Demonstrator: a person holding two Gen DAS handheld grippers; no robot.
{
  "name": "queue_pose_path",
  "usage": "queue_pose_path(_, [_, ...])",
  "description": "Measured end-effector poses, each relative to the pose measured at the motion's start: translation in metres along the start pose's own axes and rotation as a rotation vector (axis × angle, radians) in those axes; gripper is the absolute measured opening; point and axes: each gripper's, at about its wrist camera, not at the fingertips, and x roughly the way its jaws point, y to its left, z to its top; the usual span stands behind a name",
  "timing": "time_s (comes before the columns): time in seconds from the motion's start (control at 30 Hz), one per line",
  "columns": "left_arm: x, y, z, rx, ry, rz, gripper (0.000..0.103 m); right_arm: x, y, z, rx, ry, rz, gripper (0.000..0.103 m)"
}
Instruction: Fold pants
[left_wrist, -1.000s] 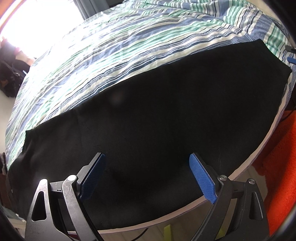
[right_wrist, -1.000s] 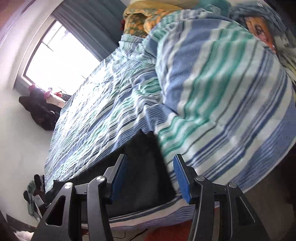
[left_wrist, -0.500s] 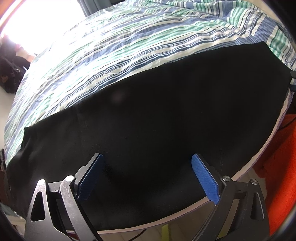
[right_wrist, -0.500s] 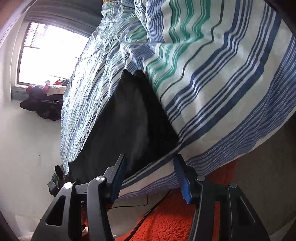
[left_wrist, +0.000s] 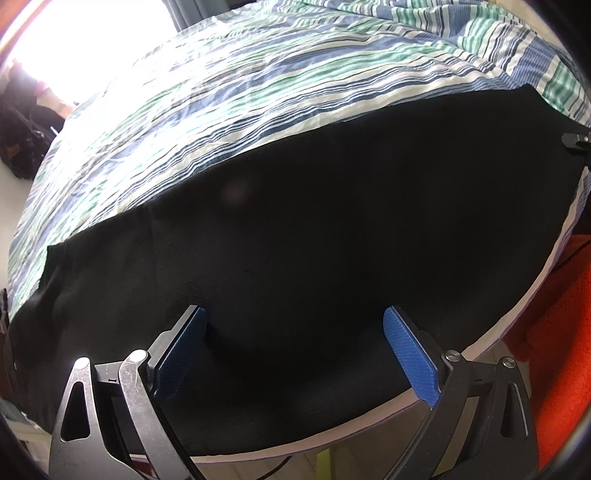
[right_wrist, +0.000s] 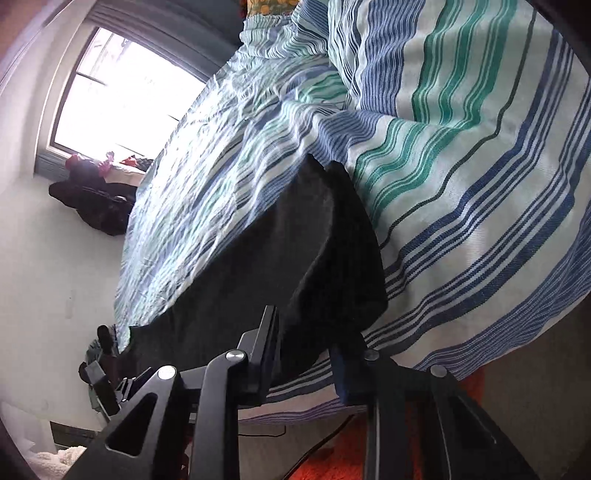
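Since half a second ago the right gripper (right_wrist: 308, 350) has pushed in at the end of the black pants (right_wrist: 266, 266), and its jaws have come closer around the cloth. They are on both sides of the lifted edge, but I cannot tell if they pinch it tight. That end of the pants now bulges up a little off the bed.

The left gripper (left_wrist: 295, 354) has hardly moved. Its jaws are spread wide, with the blue pads (left_wrist: 410, 358) far apart. It hangs over the near edge of the pants (left_wrist: 314, 240) and holds nothing.

The pants lie flat and long across the bed, near its front edge. Under them is a striped sheet (left_wrist: 258, 96) in blue, green and white. A bright window (right_wrist: 125, 92) is behind the bed. Dark clothes (right_wrist: 96, 199) sit below the window. An orange rug (left_wrist: 565, 332) is on the floor beside the bed.
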Motion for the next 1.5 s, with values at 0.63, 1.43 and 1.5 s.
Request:
queue_pose_path(0.63, [-0.034, 0.167, -0.028, -0.359, -0.049, -0.077, 0.096, -0.048, 0.261, -0.058, -0.365, -0.044, 0.333, 0.01])
queue_pose_path(1.43, [-0.071, 0.249, -0.132, -0.486, -0.208, -0.388, 0.067, 0.128, 0.36, -0.292, -1.192, 0.104, 0.065, 0.084])
queue_pose_path(1.5, [-0.056, 0.233, -0.117, -0.421, -0.155, -0.401, 0.044, 0.123, 0.333, -0.289, -1.147, 0.069, -0.007, 0.084])
